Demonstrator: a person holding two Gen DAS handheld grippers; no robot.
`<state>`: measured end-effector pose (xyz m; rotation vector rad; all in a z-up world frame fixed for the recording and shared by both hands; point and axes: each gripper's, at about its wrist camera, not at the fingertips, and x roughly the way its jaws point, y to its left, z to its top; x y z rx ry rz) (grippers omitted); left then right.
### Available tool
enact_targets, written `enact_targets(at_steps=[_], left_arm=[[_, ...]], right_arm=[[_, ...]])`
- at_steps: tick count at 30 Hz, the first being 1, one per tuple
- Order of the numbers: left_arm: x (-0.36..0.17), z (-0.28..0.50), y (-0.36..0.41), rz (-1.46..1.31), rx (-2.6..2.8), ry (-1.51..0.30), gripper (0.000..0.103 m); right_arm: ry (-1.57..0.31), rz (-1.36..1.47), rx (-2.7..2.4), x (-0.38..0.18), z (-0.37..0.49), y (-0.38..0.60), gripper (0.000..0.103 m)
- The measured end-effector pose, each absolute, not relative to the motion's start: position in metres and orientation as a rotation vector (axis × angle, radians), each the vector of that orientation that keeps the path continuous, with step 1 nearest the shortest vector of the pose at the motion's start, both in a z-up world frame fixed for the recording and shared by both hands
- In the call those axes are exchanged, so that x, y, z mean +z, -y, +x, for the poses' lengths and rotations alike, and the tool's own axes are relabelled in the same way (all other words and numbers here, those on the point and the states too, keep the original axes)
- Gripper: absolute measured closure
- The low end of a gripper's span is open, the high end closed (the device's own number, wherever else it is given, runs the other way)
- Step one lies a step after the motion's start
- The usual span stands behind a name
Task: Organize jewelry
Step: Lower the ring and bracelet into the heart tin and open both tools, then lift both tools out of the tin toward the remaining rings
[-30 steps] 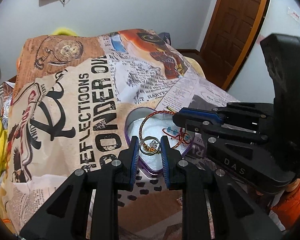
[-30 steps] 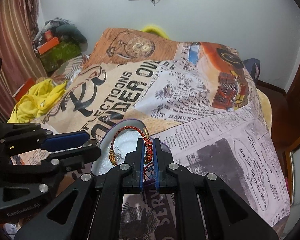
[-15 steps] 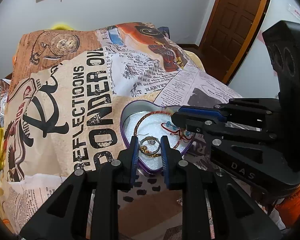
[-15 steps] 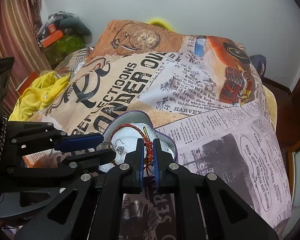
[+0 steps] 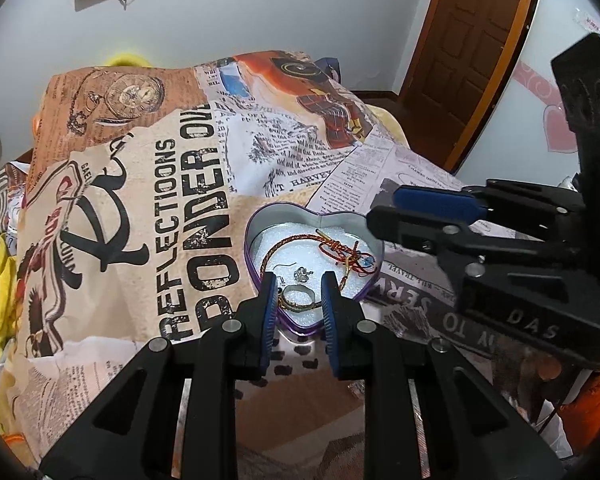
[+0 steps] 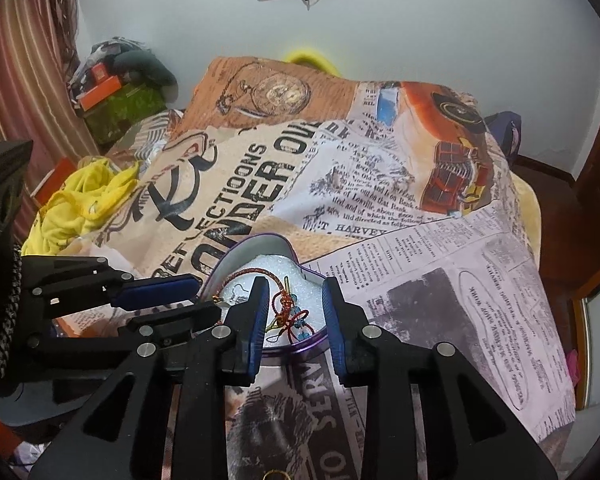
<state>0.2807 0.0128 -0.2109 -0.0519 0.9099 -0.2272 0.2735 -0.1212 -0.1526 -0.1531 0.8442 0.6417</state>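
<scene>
A purple heart-shaped tin (image 5: 256, 216) with white foam lining sits on the printed bedspread (image 5: 172, 168); it also shows in the right wrist view (image 6: 260, 240). Inside lie a red-and-gold braided bracelet (image 5: 288, 242) with blue beads, a small silver earring (image 5: 302, 274) and a gold ring (image 5: 298, 298). My left gripper (image 5: 299, 286) is open, its fingers either side of the ring, which lies loose in the tin. My right gripper (image 6: 295, 294) is open just over the tin's near edge, the bracelet's knotted end (image 6: 288, 308) lying between its fingers.
A yellow cloth (image 6: 80, 204) lies at the bed's left edge. Boxes and clothes (image 6: 120, 80) pile by the curtain. A wooden door (image 5: 472, 48) stands at the right. A small gold item (image 6: 274, 475) lies on the bedspread near the right gripper's base.
My right gripper opened and let go of the bracelet, which now lies in the tin. My left gripper opened wider and the ring dropped into the tin.
</scene>
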Motion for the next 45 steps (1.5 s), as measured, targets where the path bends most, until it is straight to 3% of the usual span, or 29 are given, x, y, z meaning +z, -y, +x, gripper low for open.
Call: enact_targets(at_steps=[10,23,45], left_arm=[[-0.176,0.248,-0.012,-0.013,-0.195,-0.843,0.081],[-0.144,0.198,-0.013,-0.012,-0.172,-0.78,0.068],[-0.213,0.173,-0.001,-0.057,-0.205,-0.964,0.068]], right_arm=[[-0.768,-0.157,0.627,-0.12,0.242,0.133,0.078],[-0.718,-0.173,0.602,-0.102,0.195,0.152,0.076],[-0.934,-0.146,0.561,-0.182,0.172,0.172,0.076]])
